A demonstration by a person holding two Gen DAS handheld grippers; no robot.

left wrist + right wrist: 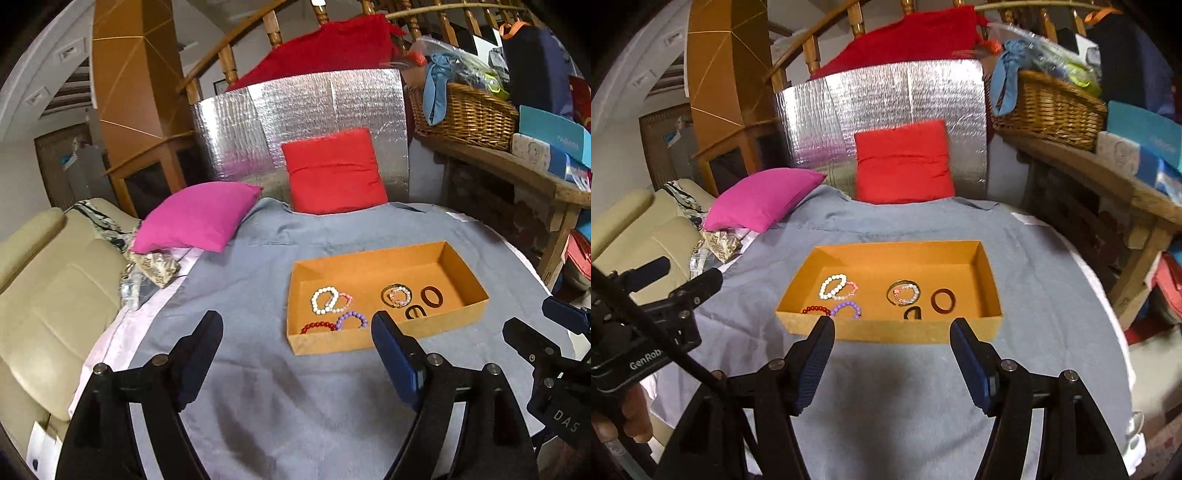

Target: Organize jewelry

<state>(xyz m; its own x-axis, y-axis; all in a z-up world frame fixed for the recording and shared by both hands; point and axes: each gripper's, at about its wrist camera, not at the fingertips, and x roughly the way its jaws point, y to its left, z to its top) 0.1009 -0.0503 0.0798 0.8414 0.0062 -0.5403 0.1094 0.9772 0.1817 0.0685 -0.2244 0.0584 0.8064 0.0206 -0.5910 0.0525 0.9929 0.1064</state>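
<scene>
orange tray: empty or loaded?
Loaded. The orange tray holds several bracelets, including a white bead bracelet and a purple one.

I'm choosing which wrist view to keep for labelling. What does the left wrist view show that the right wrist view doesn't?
Only the left wrist view: the open left gripper head-on, nothing between its fingers, with the right gripper at its edge. Only the right wrist view: the open right gripper head-on, and a hand holding the left one. Both: the orange tray on grey cloth, bracelets inside, none outside.
</scene>
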